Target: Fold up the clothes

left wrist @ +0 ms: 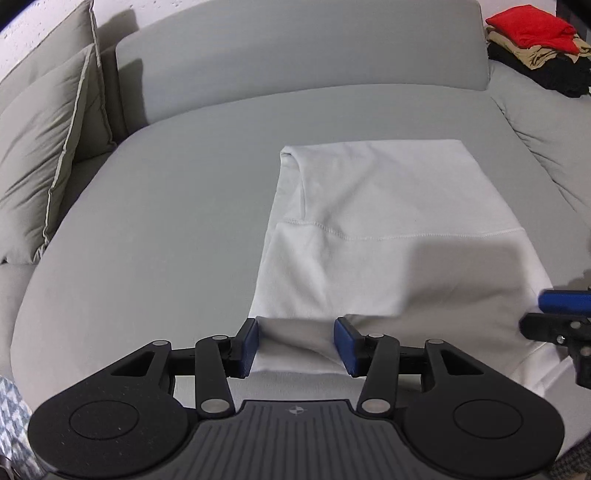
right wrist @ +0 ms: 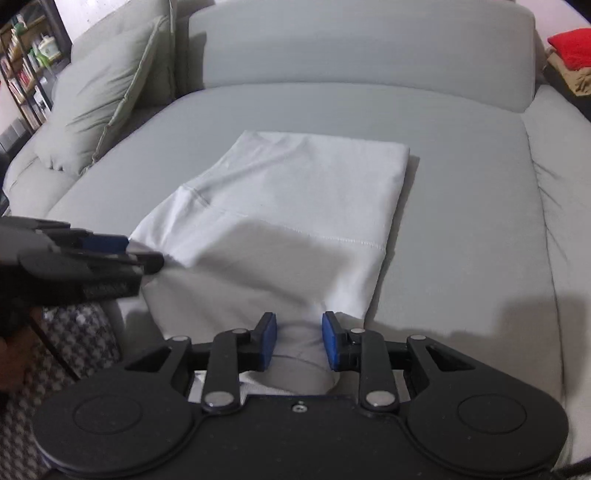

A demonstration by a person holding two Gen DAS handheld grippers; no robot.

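— Fingers point(left wrist: 247, 347) of left gripper point(left wrist: 295, 347): parted, white garment's point(left wrist: 369, 206) near hem lying slack between them, pads not pressing.
— And right gripper point(right wrist: 299, 341)?
— Fingers point(right wrist: 267, 341) likewise apart, bunched hem between, gaps either side. Released.
— Garment's place?
— Spread flat on grey sofa point(left wrist: 184, 184) seat, far end towards backrest, near edge at seat's front. Clothes pile point(left wrist: 535, 40) at sofa's far right corner.

A white garment point(left wrist: 388, 221) lies on a pale grey sofa point(left wrist: 184, 221) with a grey-green cushion point(left wrist: 44, 166), beside black tongs with blue pads point(left wrist: 249, 347), a red cloth point(left wrist: 532, 26) on tan and black clothes point(left wrist: 546, 62), and a black-and-white houndstooth fabric point(right wrist: 74, 339).
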